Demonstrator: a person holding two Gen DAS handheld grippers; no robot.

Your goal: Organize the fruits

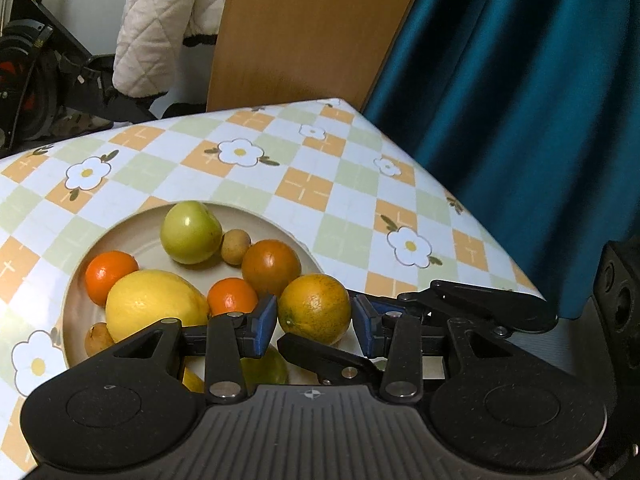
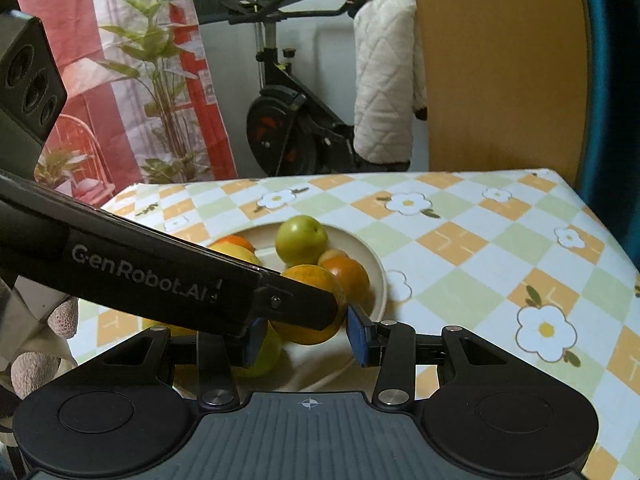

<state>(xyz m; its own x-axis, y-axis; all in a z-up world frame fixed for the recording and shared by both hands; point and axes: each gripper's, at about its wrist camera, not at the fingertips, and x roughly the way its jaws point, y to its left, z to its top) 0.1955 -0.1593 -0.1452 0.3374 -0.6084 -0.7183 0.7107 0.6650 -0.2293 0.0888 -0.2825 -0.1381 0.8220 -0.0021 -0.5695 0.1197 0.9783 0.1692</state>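
Your table, under a vinyl cloth checked in orange, green and white with daisies, runs ahead of both claws. The round cream plate of fruit lies ahead and left of the left claw. Ahead of the right claw it sits centred.

On the plate, the big yellow lemon sits just left of your left claw's left pad. The mottled yellow-green orange is between that claw's blue pads, and both pads press its sides. It is at the plate's near edge, though you cannot tell whether it rests there or is lifted.

Your right claw is pinching the same orange. Its right pad lies flat against the peel. Its left pad is partly covered by the left claw's black finger, which crosses that view from the left.

Further ahead of the left claw are a shiny green apple, a dark reddish-orange fruit, two small bright tangerines and a small round tan fruit.

Only the left view shows the whole plate and the teal curtain to the right. Only the right view shows the full black exercise bike and the leafy plant beyond the table.
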